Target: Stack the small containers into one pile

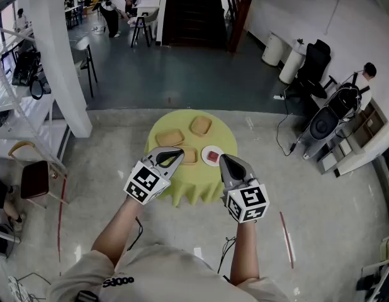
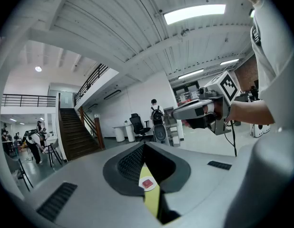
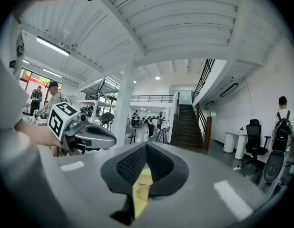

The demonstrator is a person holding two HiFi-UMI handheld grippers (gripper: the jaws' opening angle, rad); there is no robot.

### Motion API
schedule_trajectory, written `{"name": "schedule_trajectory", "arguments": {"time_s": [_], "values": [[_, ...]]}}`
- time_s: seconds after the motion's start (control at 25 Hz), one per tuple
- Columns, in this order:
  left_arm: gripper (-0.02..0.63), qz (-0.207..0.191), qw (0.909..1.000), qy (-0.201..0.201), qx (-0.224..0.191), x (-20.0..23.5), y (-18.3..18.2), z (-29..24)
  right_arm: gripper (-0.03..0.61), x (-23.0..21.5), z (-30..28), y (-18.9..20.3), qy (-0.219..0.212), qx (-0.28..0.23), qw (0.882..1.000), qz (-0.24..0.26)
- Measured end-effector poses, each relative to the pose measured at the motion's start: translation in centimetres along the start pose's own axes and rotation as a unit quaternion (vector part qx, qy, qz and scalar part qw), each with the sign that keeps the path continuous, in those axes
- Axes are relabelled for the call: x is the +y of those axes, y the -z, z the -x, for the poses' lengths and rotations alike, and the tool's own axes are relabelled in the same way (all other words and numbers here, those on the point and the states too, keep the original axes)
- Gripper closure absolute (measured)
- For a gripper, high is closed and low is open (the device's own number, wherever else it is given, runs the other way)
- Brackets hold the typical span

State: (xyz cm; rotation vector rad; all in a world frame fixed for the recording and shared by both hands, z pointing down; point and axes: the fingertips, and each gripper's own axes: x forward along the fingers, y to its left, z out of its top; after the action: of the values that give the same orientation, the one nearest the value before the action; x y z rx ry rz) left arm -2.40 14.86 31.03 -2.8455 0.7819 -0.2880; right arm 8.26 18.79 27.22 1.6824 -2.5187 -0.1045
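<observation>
left gripper (image 1: 174, 153) and right gripper (image 1: 223, 160) closed, empty, clear of desk (image 1: 182, 192) — open one first, then lower squarely over a container (image 1: 170, 137).

Grey grippers (image 1: 180, 151) (image 1: 221, 157), black-white marker cubes (image 1: 146, 182), beige T-shirt (image 1: 163, 272)

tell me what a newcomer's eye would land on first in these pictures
In the head view, a small round table draped in yellow-green cloth stands alone on the open floor. It bears shallow tan containers and a white plate with something red on it. The left gripper and right gripper hang over its near edge, jaws shut and empty.
</observation>
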Motion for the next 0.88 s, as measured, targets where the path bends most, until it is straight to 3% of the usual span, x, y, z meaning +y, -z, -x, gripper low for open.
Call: {"name": "schedule_trajectory", "arguments": {"time_s": [0.64,0.88], "values": [[0.607,0.010,0.9998,-0.014,0.010,-1.9,0.1,-2.7,0.569,-2.5,0.7,1.5,-0.025,0.013,0.999,0.015],[0.607,0.019,0.9992,-0.029,0.020,-2.0,1.2,-2.5,0.569,-2.9,0.8,1.5,-0.041,0.002,0.999,-0.023]]}}
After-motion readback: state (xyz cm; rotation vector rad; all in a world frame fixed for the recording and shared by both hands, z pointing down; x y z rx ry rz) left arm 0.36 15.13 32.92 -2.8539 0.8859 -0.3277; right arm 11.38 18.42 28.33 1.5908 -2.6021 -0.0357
